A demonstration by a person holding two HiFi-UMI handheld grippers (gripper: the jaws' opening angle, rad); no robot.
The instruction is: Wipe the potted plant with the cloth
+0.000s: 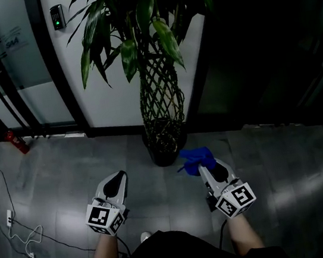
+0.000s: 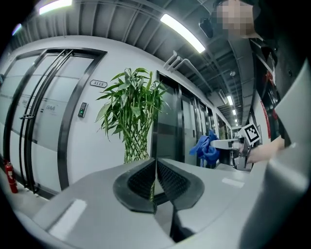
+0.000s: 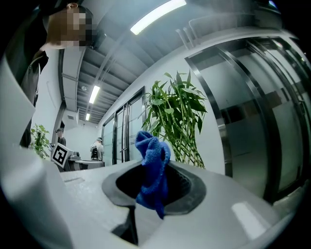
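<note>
A tall potted plant (image 1: 159,95) with a braided lattice stem and long green leaves stands in a dark pot against the white wall; the same plant (image 2: 131,112) shows ahead of the left gripper and the plant (image 3: 182,121) stands right of centre in the right gripper view. My right gripper (image 1: 202,164) is shut on a crumpled blue cloth (image 1: 197,158), just right of the pot; the cloth (image 3: 151,170) hangs from the jaws. My left gripper (image 1: 118,178) is shut with nothing in it, a little left of the pot. Both point level.
Glass doors with dark frames (image 1: 2,71) line the left wall, with a card reader (image 1: 57,16) beside them. A red fire extinguisher (image 1: 16,142) and white power strips with cables (image 1: 11,229) lie on the grey tiled floor at left. Dark glass panels (image 1: 269,43) stand at right.
</note>
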